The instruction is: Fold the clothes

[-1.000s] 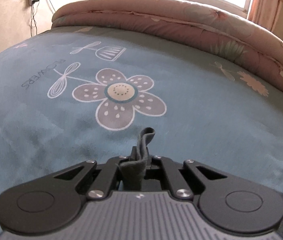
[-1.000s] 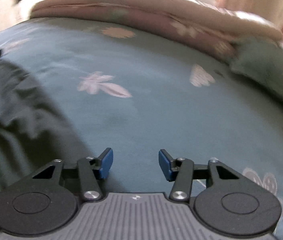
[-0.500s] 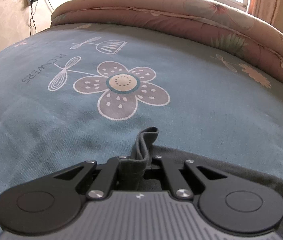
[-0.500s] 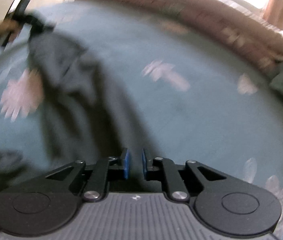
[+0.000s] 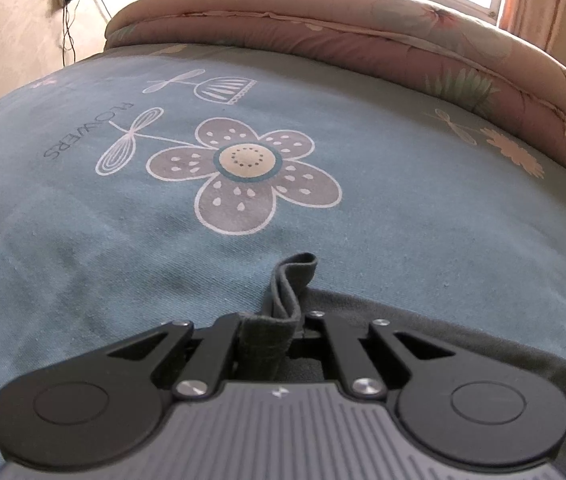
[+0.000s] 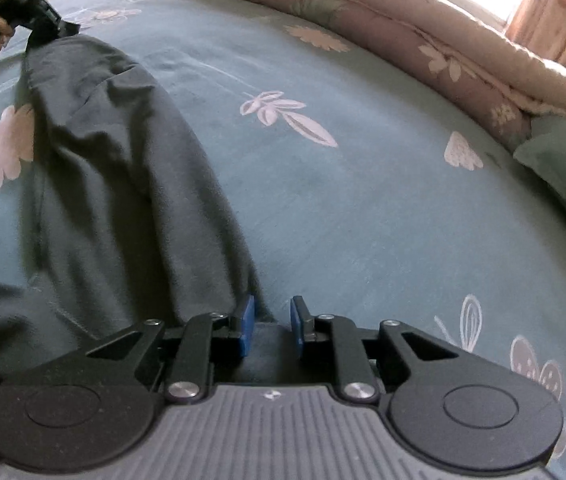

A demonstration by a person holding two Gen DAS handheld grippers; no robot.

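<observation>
Left gripper (image 5: 269,332): clamped on a folded corner of the dark grey garment (image 6: 123,184).
Right gripper (image 6: 271,328): jaws opening, cloth edge between the pads, unpinched.
Risk: edge slips free, cloth bunches.
Garment: wrinkled, stretched across the blue flowered bedsheet (image 6: 363,200).

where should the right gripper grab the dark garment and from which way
Grip the near edge of the dark garment, at the corner by the right gripper, whose jaws are opening with cloth low between the blue pads, not pinched. Come from above and push forward over the hem: the cloth lies flat on the blue bedsheet, stretching away to the left gripper, which is shut on the far end.
</observation>
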